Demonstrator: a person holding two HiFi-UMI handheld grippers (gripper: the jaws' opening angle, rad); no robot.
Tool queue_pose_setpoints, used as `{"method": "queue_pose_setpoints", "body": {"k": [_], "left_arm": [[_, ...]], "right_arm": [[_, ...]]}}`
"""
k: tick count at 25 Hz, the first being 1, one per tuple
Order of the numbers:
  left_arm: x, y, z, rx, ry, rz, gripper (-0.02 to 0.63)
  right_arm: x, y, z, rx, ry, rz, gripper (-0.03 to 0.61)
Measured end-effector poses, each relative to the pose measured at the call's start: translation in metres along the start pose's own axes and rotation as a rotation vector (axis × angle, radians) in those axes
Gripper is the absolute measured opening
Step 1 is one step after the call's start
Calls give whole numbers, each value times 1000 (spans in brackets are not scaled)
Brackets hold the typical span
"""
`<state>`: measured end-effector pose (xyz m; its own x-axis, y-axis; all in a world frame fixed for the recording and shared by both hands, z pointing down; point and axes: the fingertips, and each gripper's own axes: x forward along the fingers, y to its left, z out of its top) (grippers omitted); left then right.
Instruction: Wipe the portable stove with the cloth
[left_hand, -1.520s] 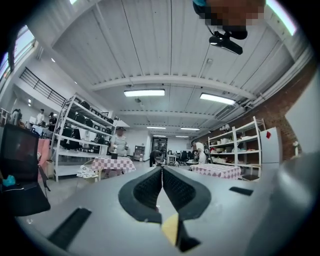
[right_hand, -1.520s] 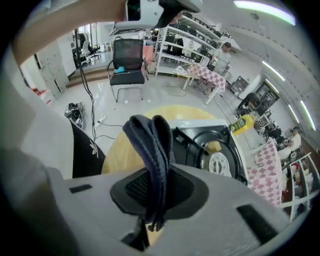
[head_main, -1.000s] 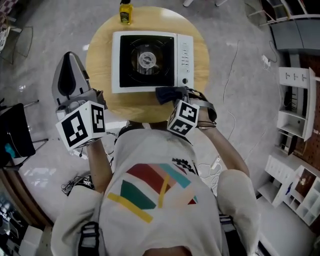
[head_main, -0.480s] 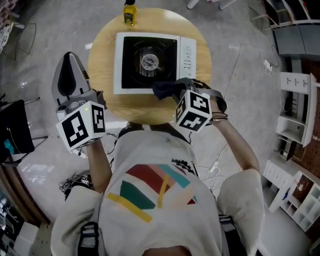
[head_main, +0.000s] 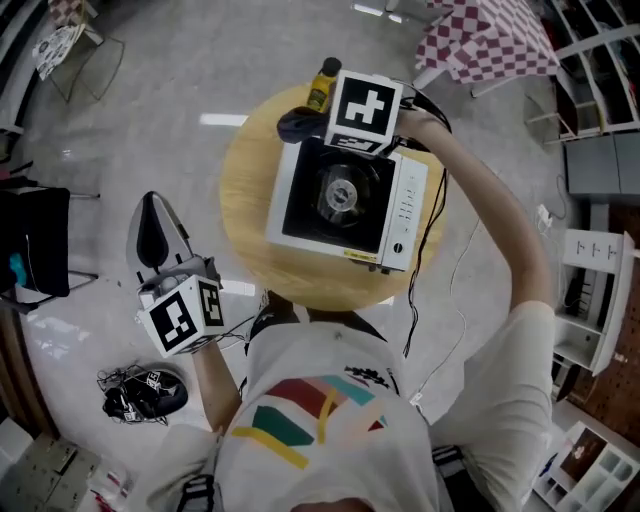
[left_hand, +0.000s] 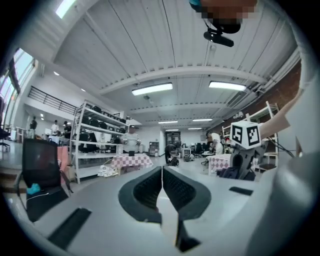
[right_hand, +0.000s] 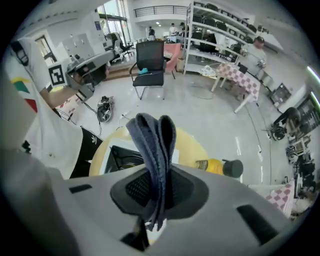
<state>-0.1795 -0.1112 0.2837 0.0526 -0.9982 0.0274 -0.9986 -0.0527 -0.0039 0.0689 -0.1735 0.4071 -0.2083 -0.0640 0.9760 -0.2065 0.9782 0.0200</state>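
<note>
The white portable stove (head_main: 400, 205) with its black top and round burner sits on the round wooden table (head_main: 245, 190). My right gripper (head_main: 310, 125) hovers at the stove's far left corner, shut on a dark blue cloth (head_main: 296, 124) that hangs folded from the jaws. In the right gripper view the cloth (right_hand: 154, 145) stands up between the jaws, with the stove (right_hand: 122, 157) below it. My left gripper (head_main: 155, 235) is held off the table to the left, jaws together and empty; in its own view the left gripper (left_hand: 162, 181) points level into the room.
A yellow bottle with a black cap (head_main: 322, 84) stands at the table's far edge, just beside the cloth, and shows as the bottle (right_hand: 218, 167) in the right gripper view. A black office chair (right_hand: 150, 62) and a checkered table (head_main: 487, 40) stand beyond. Cables (head_main: 140, 390) lie on the floor.
My right gripper carried the cloth from the table's near edge, across the stove, up to its far left corner. The head view shifted. The left gripper stayed off to the left.
</note>
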Motion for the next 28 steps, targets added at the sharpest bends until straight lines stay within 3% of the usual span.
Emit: {"method": "queue_pose_setpoints", "body": {"k": [4, 9, 13, 20, 28], "left_arm": [[-15, 45, -17, 1, 53, 129, 8], [-31, 78, -36, 32, 108, 240, 8], [-39, 96, -45, 50, 132, 283, 8], [-27, 87, -47, 53, 134, 248, 8], [5, 44, -44, 69, 125, 142, 8]], "right_arm": [[45, -23, 8, -80, 124, 77, 32], [96, -32, 6, -69, 186, 175, 32], [116, -32, 6, -48, 196, 224, 32], [113, -33, -8, 8, 178, 243, 32], [102, -33, -73, 110, 175, 256, 32]]}}
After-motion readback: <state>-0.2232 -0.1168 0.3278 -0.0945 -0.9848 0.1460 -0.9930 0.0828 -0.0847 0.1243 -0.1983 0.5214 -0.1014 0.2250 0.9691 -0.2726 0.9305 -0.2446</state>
